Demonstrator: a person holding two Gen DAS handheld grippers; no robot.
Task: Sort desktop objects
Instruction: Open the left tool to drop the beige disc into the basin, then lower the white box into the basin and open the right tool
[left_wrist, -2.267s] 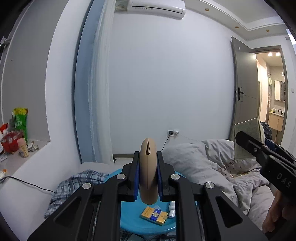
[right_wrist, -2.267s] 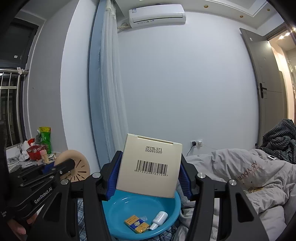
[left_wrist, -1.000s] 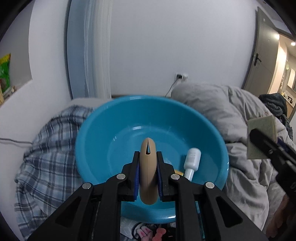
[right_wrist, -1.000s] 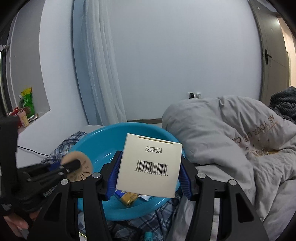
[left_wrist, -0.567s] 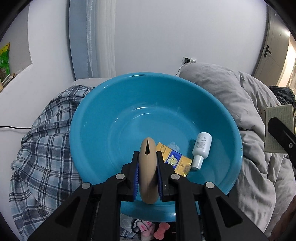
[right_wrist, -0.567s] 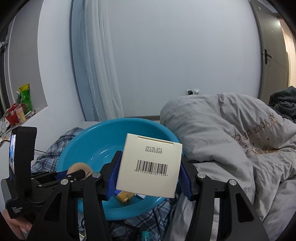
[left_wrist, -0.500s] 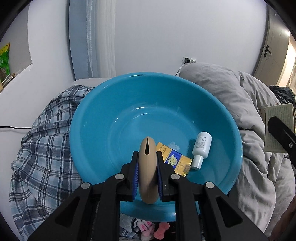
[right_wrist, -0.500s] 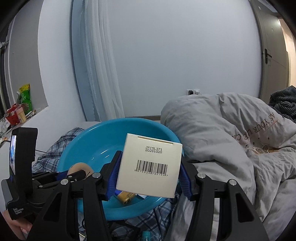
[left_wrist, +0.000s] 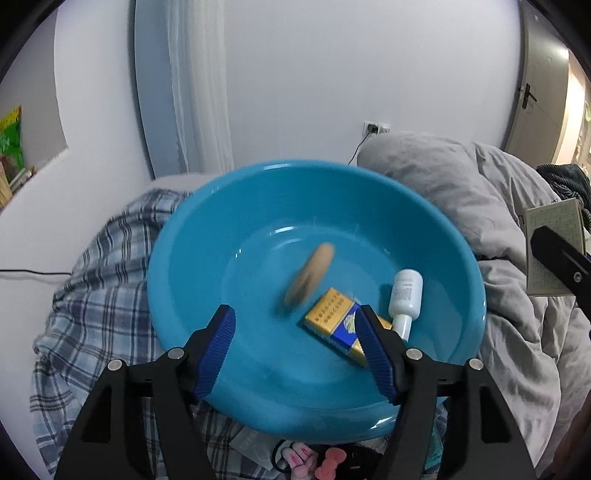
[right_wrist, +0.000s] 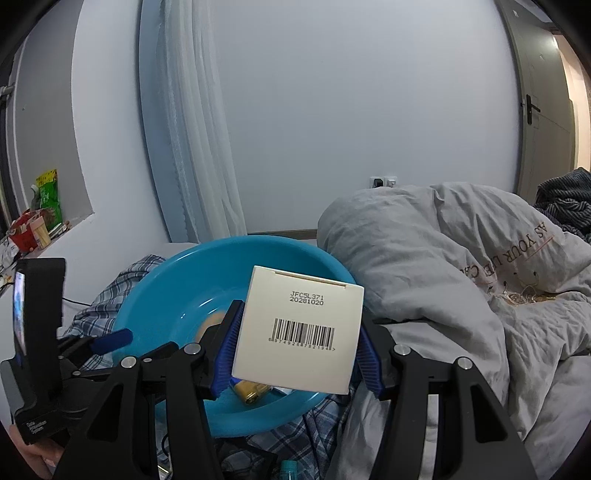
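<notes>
The tan round disc (left_wrist: 310, 275) is loose now: half a second ago it stood clamped edge-on between the pads of the left tongs (left_wrist: 295, 352), and here it shows as a motion-blurred, tilted shape over the floor of the blue basin (left_wrist: 236, 206), clear of both pads. The jaws of the left tongs are opening, with nothing between them. Whether the disc has already touched the basin floor cannot be told through the blur. In the right wrist view it appears only as a tan smear (right_wrist: 212, 319) inside the basin.

So one more object counts as delivered. It joins the yellow-and-blue packet (left_wrist: 334, 321) and the small white bottle (left_wrist: 404, 295), which lie side by side near the basin's right wall.

The right tongs (right_wrist: 297, 360) are unchanged: part-open jaws press on both sides of a cream carton with a barcode (right_wrist: 299, 328), held upright just above the basin's near rim. That carton looks to be the next item to drop in.

The basin rests on a plaid cloth (left_wrist: 99, 280) on the bed, beside a grey duvet (right_wrist: 461, 266). Below the near rim a few small items lie, a pink bow-shaped clip (left_wrist: 330, 461) among them, probably awaiting sorting.
</notes>
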